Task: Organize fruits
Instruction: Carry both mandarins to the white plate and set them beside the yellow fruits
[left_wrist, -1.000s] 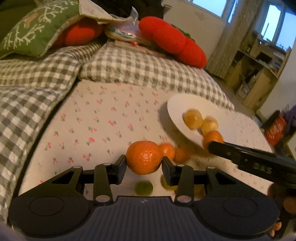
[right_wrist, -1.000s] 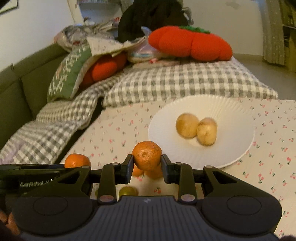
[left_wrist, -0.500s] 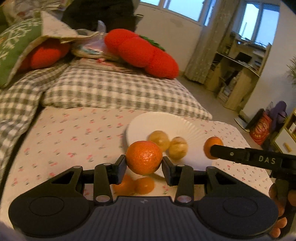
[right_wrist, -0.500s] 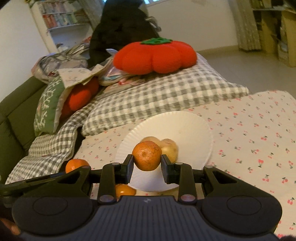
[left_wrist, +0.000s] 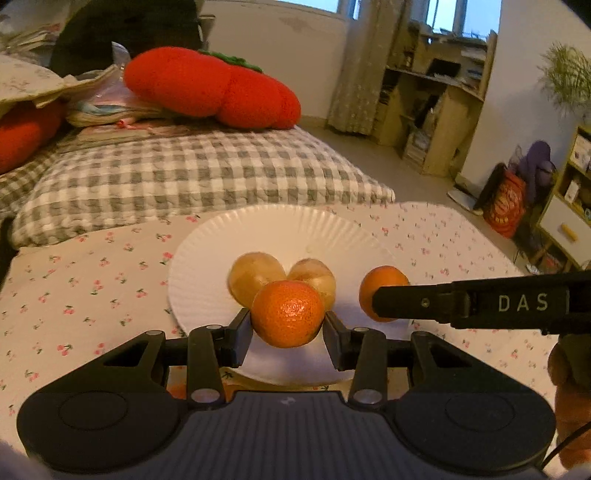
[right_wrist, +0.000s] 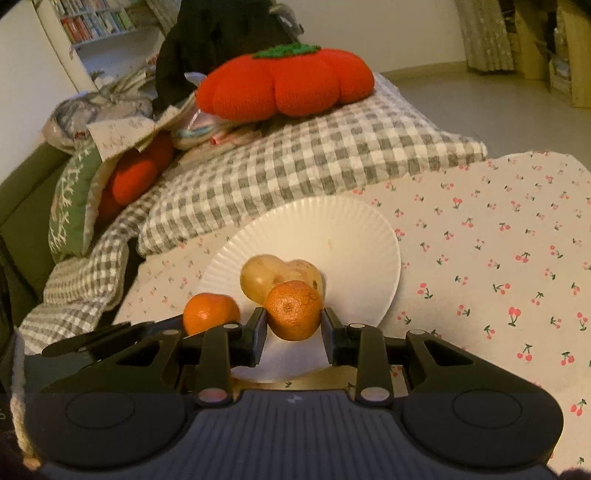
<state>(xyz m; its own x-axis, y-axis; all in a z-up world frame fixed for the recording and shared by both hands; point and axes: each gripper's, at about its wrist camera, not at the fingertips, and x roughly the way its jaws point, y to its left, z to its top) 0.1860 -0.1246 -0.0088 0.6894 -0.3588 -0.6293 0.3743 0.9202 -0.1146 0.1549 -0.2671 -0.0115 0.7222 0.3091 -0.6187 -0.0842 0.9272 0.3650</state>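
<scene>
My left gripper is shut on a mandarin and holds it over the near edge of the white paper plate. My right gripper is shut on another mandarin, also over the plate. Two yellowish round fruits lie side by side on the plate; they also show in the right wrist view. The right gripper's mandarin shows in the left wrist view, and the left gripper's mandarin shows in the right wrist view.
The plate lies on a cherry-print cloth. A grey checked cushion with a red pumpkin pillow lies behind it. An orange fruit lies partly hidden under the left gripper. Shelves stand at the far right.
Both grippers have carried their mandarins from above the loose fruits on the cloth toward the plate and now hold them over its near part.
</scene>
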